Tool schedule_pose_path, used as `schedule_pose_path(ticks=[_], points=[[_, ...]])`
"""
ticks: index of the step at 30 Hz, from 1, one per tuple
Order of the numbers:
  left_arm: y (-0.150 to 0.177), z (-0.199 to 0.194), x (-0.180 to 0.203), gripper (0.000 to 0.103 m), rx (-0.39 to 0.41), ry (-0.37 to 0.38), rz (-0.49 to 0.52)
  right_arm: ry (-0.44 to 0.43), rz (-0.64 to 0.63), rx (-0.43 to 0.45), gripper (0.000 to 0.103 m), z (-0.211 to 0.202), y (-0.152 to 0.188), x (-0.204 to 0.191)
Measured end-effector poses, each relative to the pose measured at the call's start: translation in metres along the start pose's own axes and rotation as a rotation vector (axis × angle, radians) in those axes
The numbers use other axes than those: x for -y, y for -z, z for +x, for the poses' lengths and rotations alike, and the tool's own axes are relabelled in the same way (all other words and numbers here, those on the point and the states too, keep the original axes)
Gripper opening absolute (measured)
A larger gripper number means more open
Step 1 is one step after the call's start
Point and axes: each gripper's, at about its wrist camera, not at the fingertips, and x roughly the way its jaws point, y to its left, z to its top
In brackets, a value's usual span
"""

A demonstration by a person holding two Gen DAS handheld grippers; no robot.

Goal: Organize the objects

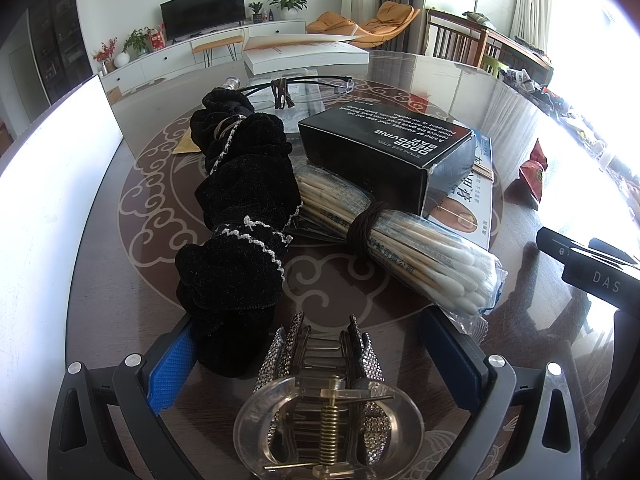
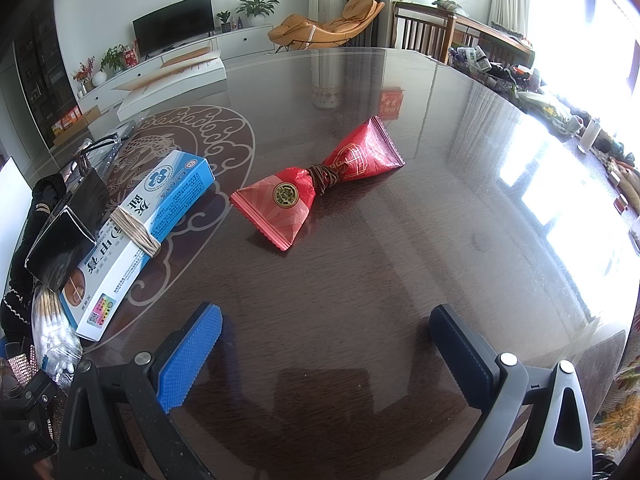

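Observation:
In the left wrist view my left gripper [image 1: 316,340] is open around a rhinestone hair claw clip [image 1: 324,392] lying on the table between its fingers. Ahead lie black velvet scrunchies [image 1: 240,216], a tied bundle of cotton swabs [image 1: 396,244], and a black box [image 1: 384,148] on a blue-and-white box [image 1: 472,196]. In the right wrist view my right gripper [image 2: 324,344] is open and empty over bare table. A red packet tied in the middle [image 2: 316,184] lies ahead of it. The blue-and-white box [image 2: 152,224] is to its left.
The dark glass-topped table [image 2: 400,264] has a pale round pattern. Glasses [image 1: 288,88] and a white box [image 1: 304,56] lie at the far side. A white panel [image 1: 48,184] stands at the left. Clutter lines the right edge [image 2: 560,112].

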Motion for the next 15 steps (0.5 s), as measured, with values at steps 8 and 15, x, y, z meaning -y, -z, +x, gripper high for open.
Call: schedule_pose_path(ticks=[8,15], points=[[-0.0003,-0.0004,-0.0004,0.103,0.0,-0.004,-0.003,0.0,0.0,0.0,0.103,0.0,0.0001,0.0],[0.0063,-0.0082,-0.0049,0.103,-0.04,0.004,-0.004,0.0,0.0,0.0,0.103,0.0001,0.0,0.0]])
